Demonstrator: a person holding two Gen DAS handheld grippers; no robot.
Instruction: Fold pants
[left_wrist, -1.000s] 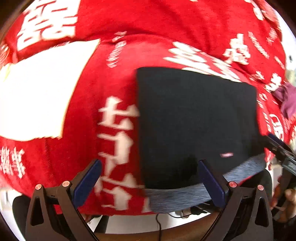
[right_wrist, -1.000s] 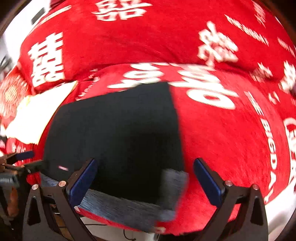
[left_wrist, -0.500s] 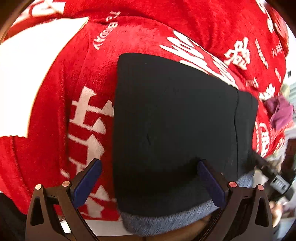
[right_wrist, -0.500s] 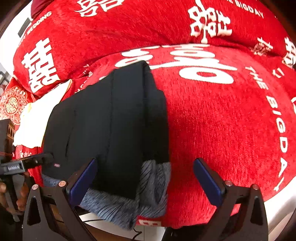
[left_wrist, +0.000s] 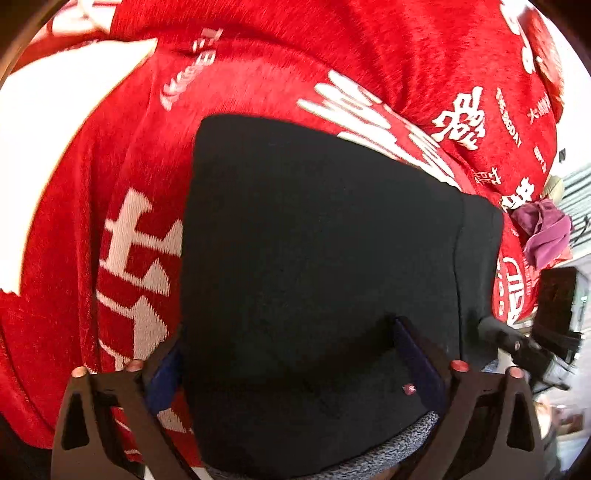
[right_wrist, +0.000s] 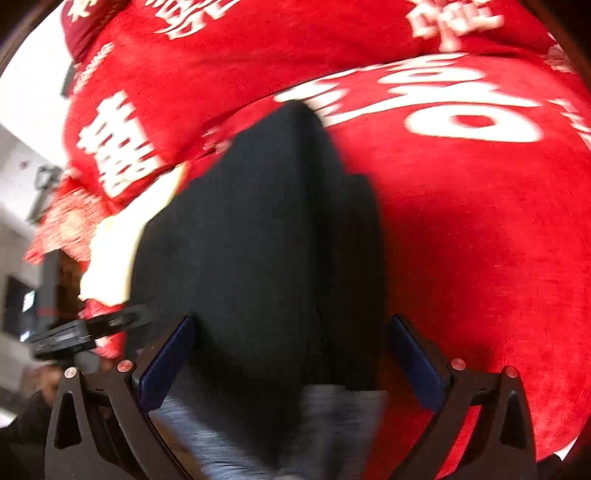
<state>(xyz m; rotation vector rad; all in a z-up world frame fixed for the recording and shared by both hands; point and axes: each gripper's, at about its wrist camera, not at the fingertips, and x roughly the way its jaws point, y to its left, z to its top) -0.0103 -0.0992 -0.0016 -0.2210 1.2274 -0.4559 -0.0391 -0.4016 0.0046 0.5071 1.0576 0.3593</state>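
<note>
Pants (left_wrist: 317, 266) lie as a compact dark block on a red blanket (left_wrist: 122, 206) printed with white characters, and in the left wrist view they already read as folded: the top face is flat, a second layer shows as a strip along the right side, and a grey ribbed waistband (left_wrist: 399, 439) peeks out at the near edge. The left gripper (left_wrist: 288, 354) hovers low over that near edge with its fingers spread wide, the left pad beside the block's left edge and the right pad over the dark cloth; whether it presses the fabric cannot be told, but it is not closed on anything. A purple cloth (left_wrist: 546, 232) sits well apart at the far right, and a white sheet (left_wrist: 48, 147) lies on the blanket to the left. In the right wrist view, which is motion-blurred, the pants (right_wrist: 251, 251) show stacked layers stepping down on their right side, with the grey waistband (right_wrist: 332, 417) at the near end. The right gripper (right_wrist: 291, 354) also has its fingers wide apart, straddling the near end of the stack and gripping nothing. The left gripper's tip (right_wrist: 92, 328) shows at the left edge of the block. Judging by this, the folding looks essentially finished; at most a last smoothing or squaring of the edges seems left.
</note>
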